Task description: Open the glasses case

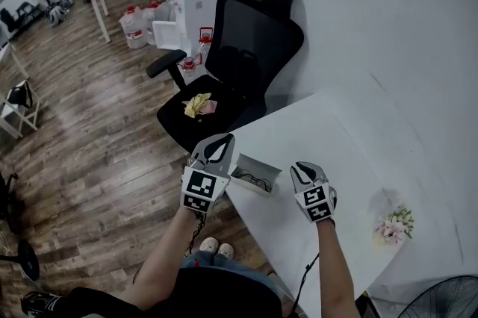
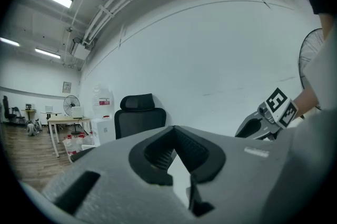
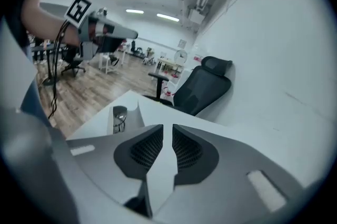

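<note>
Progress: looks basically done to me. The glasses case (image 1: 263, 166) sits with its lid tipped up and the glasses (image 1: 252, 179) showing inside.
Where it is: on the near left corner of the white tabletop (image 1: 358, 145), right by the edge, between the two grippers in the head view.
Left gripper (image 1: 222, 138): jaws closed tip to tip with nothing in them. It's held up just left of the case, and I can't see any contact.
Right gripper (image 1: 302, 166): jaws a narrow slit apart and empty. They point across the tabletop, with the case off to their left and clear of them.
What's left: probably nothing, I'd guess, unless the lid should go further back.
Hard to see: in the head view the left gripper covers the case's left end. The hinge is too small to read, so I can't say if the lid is fully back. The left gripper view doesn't show the case at all, just the wall, an office chair (image 2: 138, 115) and the other gripper.
</note>
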{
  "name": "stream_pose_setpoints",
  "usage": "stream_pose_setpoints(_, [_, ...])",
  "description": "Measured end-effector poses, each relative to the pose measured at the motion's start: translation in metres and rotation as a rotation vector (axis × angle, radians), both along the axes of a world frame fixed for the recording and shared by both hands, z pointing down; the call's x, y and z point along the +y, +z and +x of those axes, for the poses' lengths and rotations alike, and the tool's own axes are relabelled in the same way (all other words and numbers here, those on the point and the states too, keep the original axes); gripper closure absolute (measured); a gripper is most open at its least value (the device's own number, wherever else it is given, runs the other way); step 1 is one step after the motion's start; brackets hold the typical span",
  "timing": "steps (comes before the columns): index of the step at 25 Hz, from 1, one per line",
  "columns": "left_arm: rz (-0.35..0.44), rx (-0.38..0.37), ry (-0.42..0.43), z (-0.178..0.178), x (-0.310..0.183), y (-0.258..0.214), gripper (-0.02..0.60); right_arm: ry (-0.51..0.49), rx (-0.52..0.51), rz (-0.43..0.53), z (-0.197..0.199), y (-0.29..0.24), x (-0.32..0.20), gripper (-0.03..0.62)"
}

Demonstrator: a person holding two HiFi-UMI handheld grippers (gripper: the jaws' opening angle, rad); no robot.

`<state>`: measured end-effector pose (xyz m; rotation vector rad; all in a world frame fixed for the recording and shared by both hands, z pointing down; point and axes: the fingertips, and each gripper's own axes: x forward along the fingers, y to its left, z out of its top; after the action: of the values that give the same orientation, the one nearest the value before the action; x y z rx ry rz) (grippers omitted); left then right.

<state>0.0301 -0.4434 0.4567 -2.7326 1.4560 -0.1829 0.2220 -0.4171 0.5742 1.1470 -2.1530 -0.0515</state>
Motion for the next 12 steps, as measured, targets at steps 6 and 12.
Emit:
stream_pose_setpoints(6, [0.013, 0.005, 0.038, 0.02, 0.007, -0.007, 0.574, 0.169, -0.332, 0.166, 0.015, -0.067, 0.005, 0.554])
stream_pose_setpoints(12, [0.019, 0.003, 0.066, 0.032, 0.014, -0.01, 0.574, 0.302, -0.579, 0.334, 0.033, -0.121, 0.019, 0.569])
